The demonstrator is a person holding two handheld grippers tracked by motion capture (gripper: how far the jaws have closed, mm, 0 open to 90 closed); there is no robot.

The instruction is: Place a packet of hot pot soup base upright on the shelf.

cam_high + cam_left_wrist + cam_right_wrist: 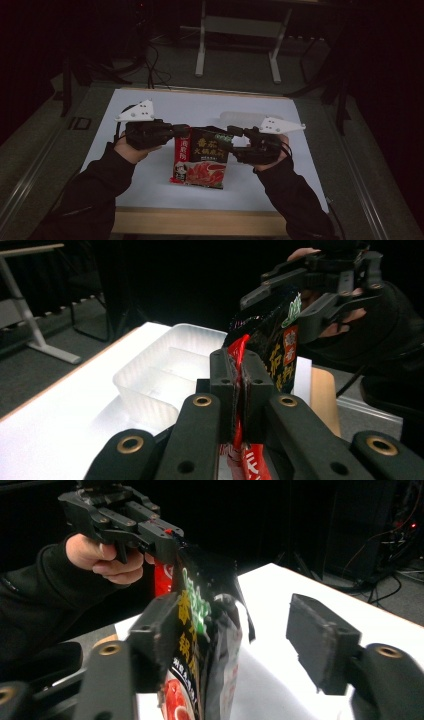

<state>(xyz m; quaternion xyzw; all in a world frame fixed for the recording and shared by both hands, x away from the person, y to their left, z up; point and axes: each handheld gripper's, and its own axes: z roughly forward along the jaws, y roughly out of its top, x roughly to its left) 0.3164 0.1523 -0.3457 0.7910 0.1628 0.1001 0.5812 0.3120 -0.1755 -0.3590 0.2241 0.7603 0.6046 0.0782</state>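
Note:
A black and red food packet with a picture of a red dish stands upright at the middle of the white table. My left gripper is shut on the packet's red upper side edge; its jaws press flat on the foil in the left gripper view. My right gripper is open at the packet's top right corner. In the right gripper view the packet's opened black top lies against the left jaw, and the right jaw stands well apart from it.
A clear plastic tray with compartments lies on the table behind the packet, also seen as the pale tray in the high view. A table's wooden front edge runs below. Beyond the table stands a metal frame on the dark floor.

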